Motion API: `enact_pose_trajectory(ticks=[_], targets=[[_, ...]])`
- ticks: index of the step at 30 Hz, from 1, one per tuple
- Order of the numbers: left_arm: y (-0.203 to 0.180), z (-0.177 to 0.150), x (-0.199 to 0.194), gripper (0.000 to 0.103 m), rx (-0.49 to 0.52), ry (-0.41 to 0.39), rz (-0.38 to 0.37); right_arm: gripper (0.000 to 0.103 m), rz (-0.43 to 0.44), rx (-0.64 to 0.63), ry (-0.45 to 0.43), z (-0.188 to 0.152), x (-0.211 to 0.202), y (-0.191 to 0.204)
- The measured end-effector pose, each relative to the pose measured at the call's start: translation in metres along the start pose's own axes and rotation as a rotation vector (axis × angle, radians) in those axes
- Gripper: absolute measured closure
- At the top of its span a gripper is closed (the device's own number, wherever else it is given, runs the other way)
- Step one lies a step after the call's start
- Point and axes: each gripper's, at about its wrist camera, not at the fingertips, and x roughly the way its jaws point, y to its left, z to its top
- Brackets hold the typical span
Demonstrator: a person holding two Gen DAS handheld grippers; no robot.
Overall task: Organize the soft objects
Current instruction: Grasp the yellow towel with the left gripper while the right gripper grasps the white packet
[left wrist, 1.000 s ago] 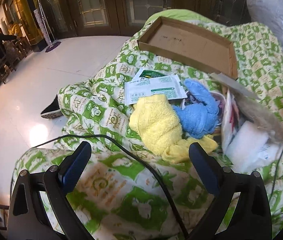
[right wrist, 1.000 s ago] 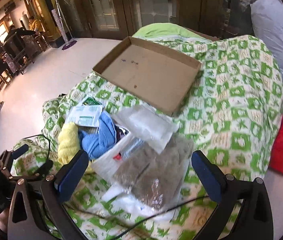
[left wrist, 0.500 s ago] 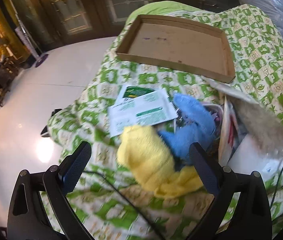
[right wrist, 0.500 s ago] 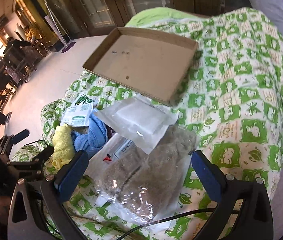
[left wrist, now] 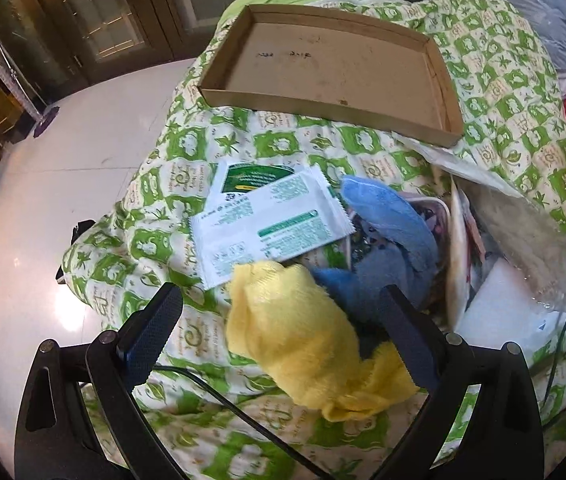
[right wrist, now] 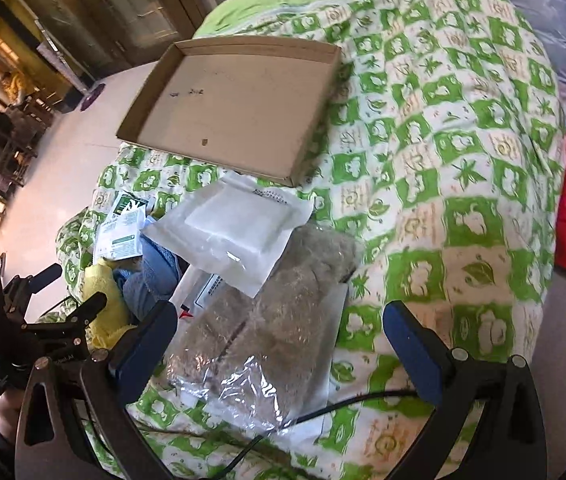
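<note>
While your left wrist camera looks down the left tongs (left wrist: 279, 324), their two fingers stand spread wide, and the yellow towel (left wrist: 303, 340) bulges up between them without either pad pinching it. Just behind it the blue towel (left wrist: 391, 240) is heaped, touching the yellow one. A white sachet (left wrist: 267, 228) with green print lies flat beside them, overlapping a second green-topped packet (left wrist: 251, 178). All of it rests on the green-and-white quilt (left wrist: 503, 92). Farther back sits your cardboard tray (left wrist: 323, 110), with nothing in it but a few marks on its floor. A black cable (left wrist: 219, 392) runs across the quilt beneath the fingers.

Over to the right wrist camera: the right tongs (right wrist: 279, 320) are spread wide too, gripping nothing. Between the fingers lies a clear bag of grey-brown fibre (right wrist: 267, 320), and a flat white pouch (right wrist: 235, 236) overlaps its far end. The cardboard tray (right wrist: 143, 108) sits beyond on the quilt (right wrist: 463, 120), tilted with the slope of the bedding. Off to the left you can see the yellow towel (right wrist: 105, 292) and blue towel (right wrist: 151, 276) tucked beside the pouches, with the left tongs (right wrist: 75, 296) hovering right at the yellow one.
</note>
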Motion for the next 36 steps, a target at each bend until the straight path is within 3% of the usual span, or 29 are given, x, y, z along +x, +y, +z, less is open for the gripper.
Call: enact_pose_trajectory(ticks=[9, 15, 20, 26, 29, 30, 32, 33, 36], targets=[[0.019, -0.008, 0.009, 0.004, -0.049, -0.011, -0.053, 0.001, -0.030, 0.036, 0.086, -0.005, 0.007, 0.012], [0.024, -0.013, 0.017, 0.004, -0.073, 0.006, -0.100, 0.001, -0.061, 0.047, 0.086, -0.005, 0.008, 0.019], [0.037, -0.015, 0.023, 0.004, -0.134, 0.044, -0.180, 0.001, -0.064, 0.043, 0.080, -0.008, 0.008, 0.026], [0.030, -0.014, 0.035, 0.006, -0.109, 0.115, -0.173, 0.000, -0.049, 0.021, 0.095, -0.012, 0.015, 0.037], [0.024, -0.013, 0.042, 0.017, -0.089, 0.146, -0.175, 0.001, -0.039, 0.024, 0.093, -0.010, 0.017, 0.033], [0.023, -0.013, 0.043, 0.027, -0.086, 0.155, -0.180, 0.000, -0.030, 0.027, 0.093, -0.008, 0.018, 0.031], [0.019, -0.013, 0.042, 0.055, -0.075, 0.152, -0.192, 0.001, -0.023, 0.037, 0.083, 0.002, 0.022, 0.024], [0.017, -0.013, 0.039, 0.062, -0.068, 0.144, -0.193, 0.001, -0.029, 0.040, 0.077, 0.007, 0.023, 0.022], [0.012, -0.012, 0.029, 0.073, -0.058, 0.126, -0.169, 0.001, 0.003, 0.046, 0.100, 0.027, 0.037, 0.011]])
